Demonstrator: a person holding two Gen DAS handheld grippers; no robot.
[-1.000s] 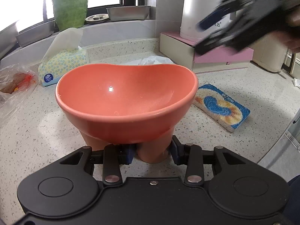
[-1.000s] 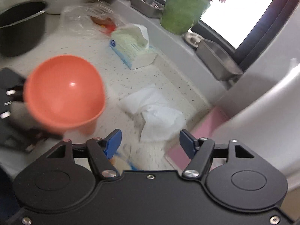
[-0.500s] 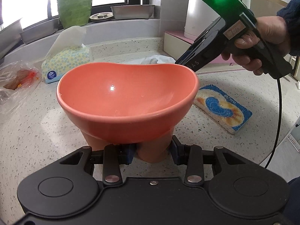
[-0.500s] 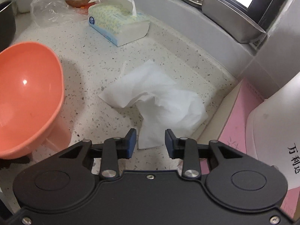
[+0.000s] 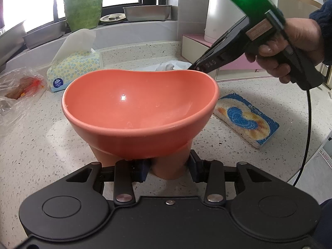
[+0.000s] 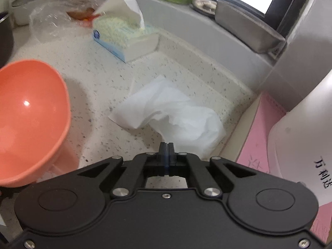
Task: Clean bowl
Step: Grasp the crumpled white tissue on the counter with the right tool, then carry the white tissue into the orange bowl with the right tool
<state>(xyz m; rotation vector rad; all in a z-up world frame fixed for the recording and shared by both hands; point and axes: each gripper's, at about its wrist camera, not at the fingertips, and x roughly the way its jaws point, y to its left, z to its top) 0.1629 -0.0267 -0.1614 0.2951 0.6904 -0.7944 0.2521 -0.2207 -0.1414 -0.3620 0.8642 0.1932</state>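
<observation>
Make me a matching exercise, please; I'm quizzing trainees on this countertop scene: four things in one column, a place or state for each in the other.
Things:
1. orange bowl
2. crumpled tissue
3. sponge
4. tissue box

Places or states:
a. lying flat to the right of the bowl
b. its foot between the left gripper's fingers
c. near the back ledge, one sheet sticking up
d. just ahead of the shut right gripper

Pairs: 1-b, 2-d, 3-a, 4-c

Coral footed bowl [image 5: 141, 112] upright on speckled counter, white tissue [image 6: 172, 116] crumpled beside
</observation>
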